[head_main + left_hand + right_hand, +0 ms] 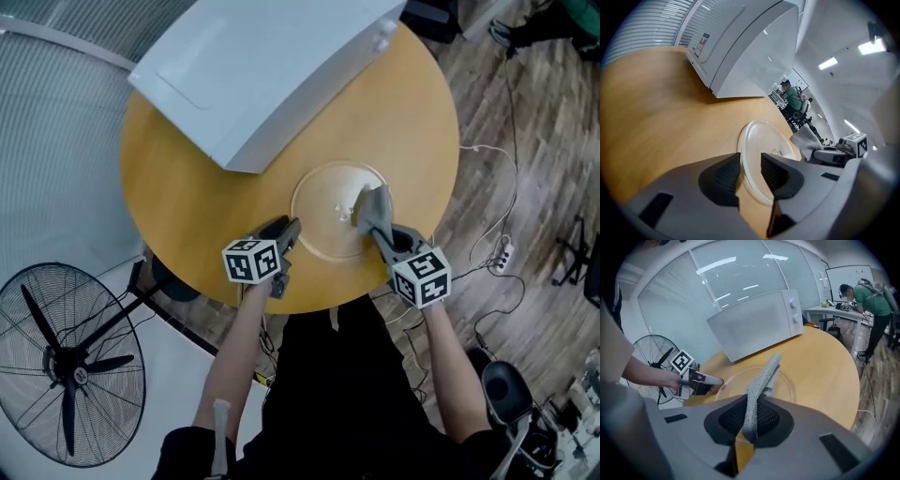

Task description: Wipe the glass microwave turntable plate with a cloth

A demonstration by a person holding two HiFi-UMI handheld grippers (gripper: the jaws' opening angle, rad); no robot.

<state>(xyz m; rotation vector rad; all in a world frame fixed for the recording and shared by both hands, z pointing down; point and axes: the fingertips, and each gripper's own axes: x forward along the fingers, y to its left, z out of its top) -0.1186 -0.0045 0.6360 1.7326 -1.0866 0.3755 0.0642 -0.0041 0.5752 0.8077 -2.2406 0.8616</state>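
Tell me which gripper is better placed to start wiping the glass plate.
Right. The right gripper is shut on the grey cloth, which hangs over the plate. The left gripper is open at the plate's near rim, holding no cloth.

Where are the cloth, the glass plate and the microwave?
cloth [760,383], right gripper view, middle of the strip.
glass plate [319,214], head view, bare left side.
microwave [272,66], head view, white top panel.

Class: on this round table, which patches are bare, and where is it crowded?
Bare wood of the table lies right of the glass plate out to the rim, and left of it, between the microwave and the near rim. Crowded: the near edge, where the left gripper, right gripper and cloth meet the plate.
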